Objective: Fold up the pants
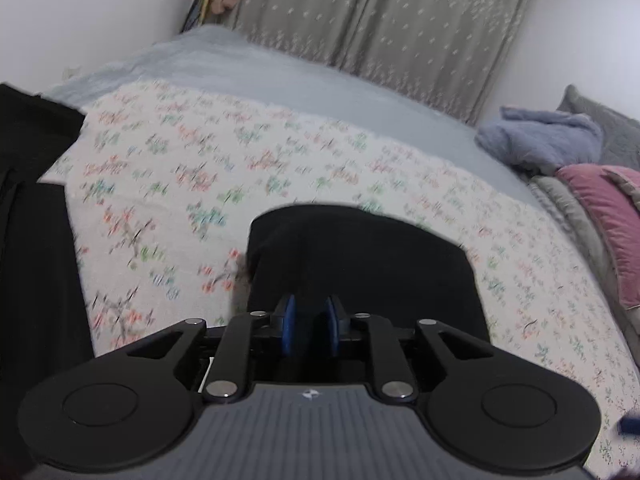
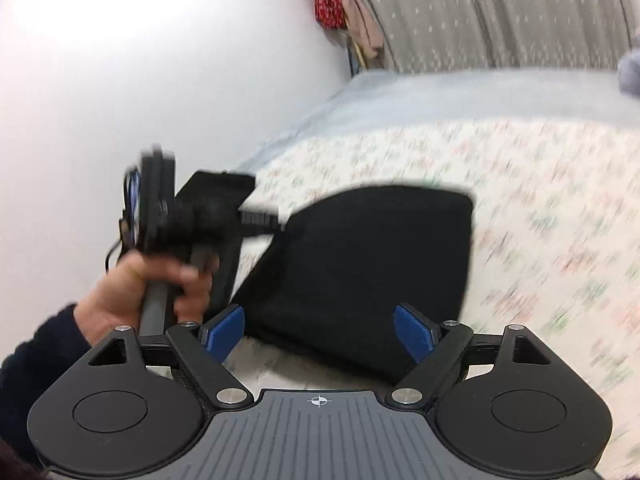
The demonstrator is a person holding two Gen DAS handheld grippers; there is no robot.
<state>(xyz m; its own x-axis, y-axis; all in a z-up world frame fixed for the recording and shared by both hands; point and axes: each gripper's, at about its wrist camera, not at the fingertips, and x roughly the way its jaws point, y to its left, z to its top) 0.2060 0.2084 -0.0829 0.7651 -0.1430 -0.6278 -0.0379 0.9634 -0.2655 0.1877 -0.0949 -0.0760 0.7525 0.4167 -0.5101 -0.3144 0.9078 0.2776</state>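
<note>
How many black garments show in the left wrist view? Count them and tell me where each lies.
2: folded black pants at the centre, nearest the camera; black fabric along the left edge, cropped, perhaps several pieces.

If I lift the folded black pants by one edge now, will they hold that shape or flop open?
The black pants will probably flop: they are soft cloth lying flat in layers on the floral bedspread. Lifted by one edge, the layers may unfold. Likely light, and the limp fabric could slip between the pads.
</note>
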